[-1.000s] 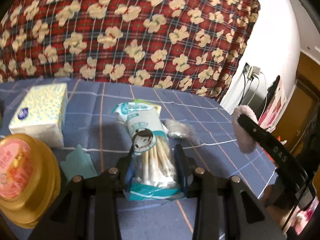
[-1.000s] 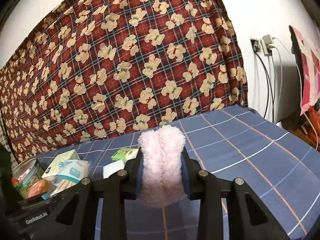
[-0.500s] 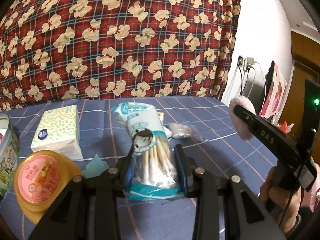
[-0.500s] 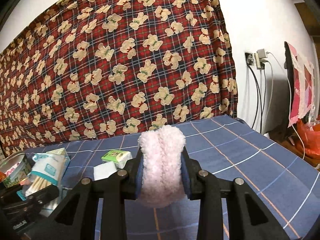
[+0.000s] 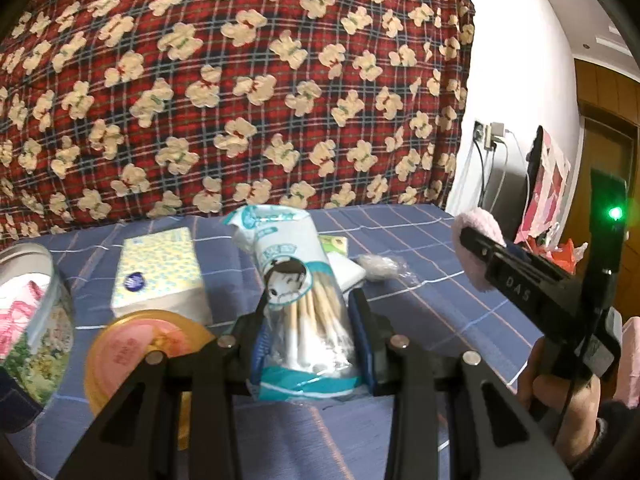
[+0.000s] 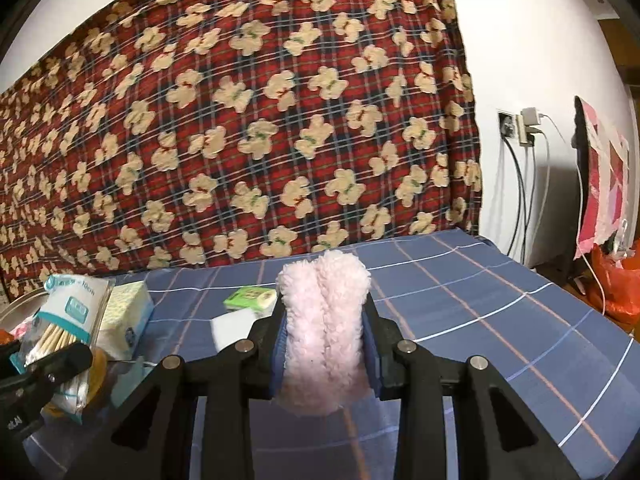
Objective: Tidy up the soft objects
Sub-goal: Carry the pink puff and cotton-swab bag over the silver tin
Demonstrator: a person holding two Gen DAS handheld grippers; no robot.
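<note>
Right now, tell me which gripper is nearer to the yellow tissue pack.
Left. The left gripper, shut on the cotton swab bag, sits just beside the yellow tissue pack. The right gripper, holding the pink fluffy cloth, is farther off to its right.

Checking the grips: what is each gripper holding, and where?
Left gripper clamps the cotton swab bag near its bottom; right gripper squeezes the pink fluffy piece across its middle.

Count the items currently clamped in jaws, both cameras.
2. A clear plastic bag of wooden cotton swabs sits in the left gripper; a fluffy pink fabric piece sits in the right gripper. Everything else lies on the blue plaid cloth.
</note>
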